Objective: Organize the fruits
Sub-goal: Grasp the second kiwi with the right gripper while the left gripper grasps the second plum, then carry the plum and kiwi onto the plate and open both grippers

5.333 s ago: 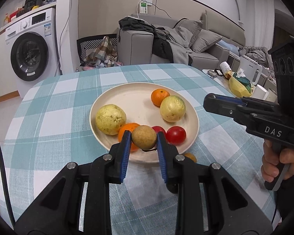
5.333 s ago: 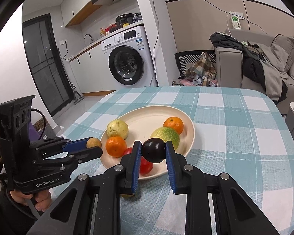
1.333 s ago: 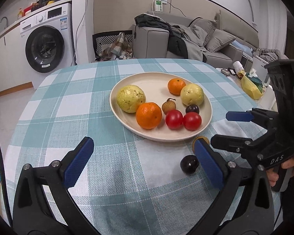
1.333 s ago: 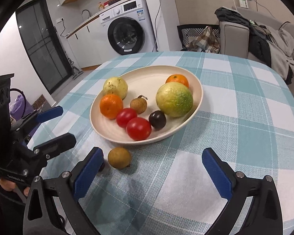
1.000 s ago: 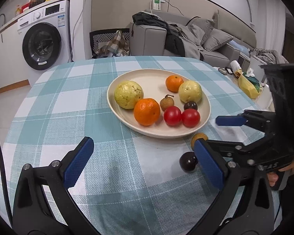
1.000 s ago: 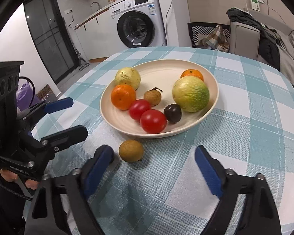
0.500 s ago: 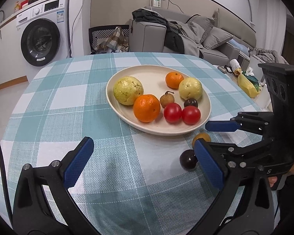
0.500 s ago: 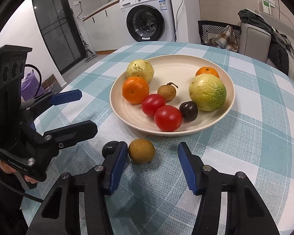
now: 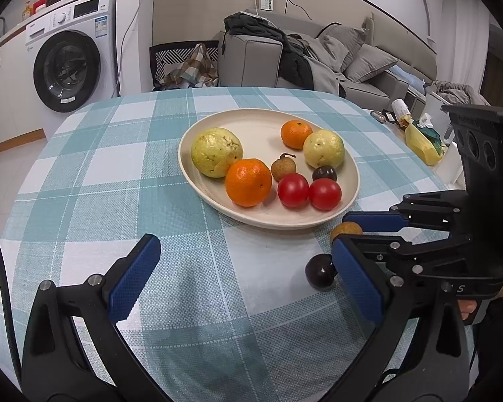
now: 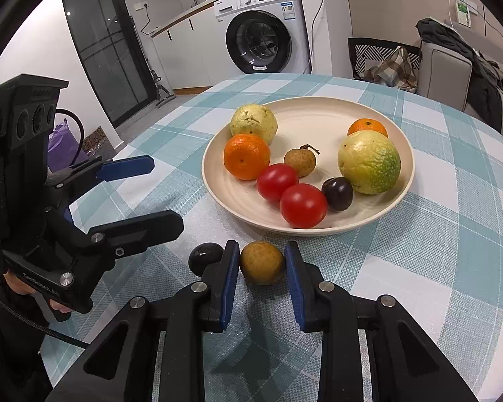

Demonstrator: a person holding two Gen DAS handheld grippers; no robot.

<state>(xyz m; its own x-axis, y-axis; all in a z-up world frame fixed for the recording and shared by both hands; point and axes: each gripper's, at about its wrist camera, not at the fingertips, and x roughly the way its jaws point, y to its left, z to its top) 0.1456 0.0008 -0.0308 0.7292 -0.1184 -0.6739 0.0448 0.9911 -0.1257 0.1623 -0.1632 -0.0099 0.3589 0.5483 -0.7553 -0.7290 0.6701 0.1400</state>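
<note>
A cream plate (image 10: 382,114) (image 9: 251,124) on the checked tablecloth holds two guavas, two oranges, two tomatoes, a longan and a dark plum. A brown round fruit (image 10: 261,262) (image 9: 345,227) lies on the cloth in front of the plate, with a dark plum (image 10: 204,257) (image 9: 320,271) just left of it. My right gripper (image 10: 261,268) has its jaws closed in around the brown fruit, pads at its sides. My left gripper (image 9: 244,274) is wide open and empty above the cloth, the dark plum beside its right finger.
The round table's edge runs close behind the plate. A washing machine (image 10: 261,40), a chair with a plaid cloth (image 9: 187,63) and a grey sofa (image 9: 318,57) stand beyond the table. A side table with small items (image 9: 415,127) is at the right.
My right gripper has lowered toward the brown fruit and its jaws have closed in from wide open to either side of it. My left gripper has stayed open, drifting slightly.
</note>
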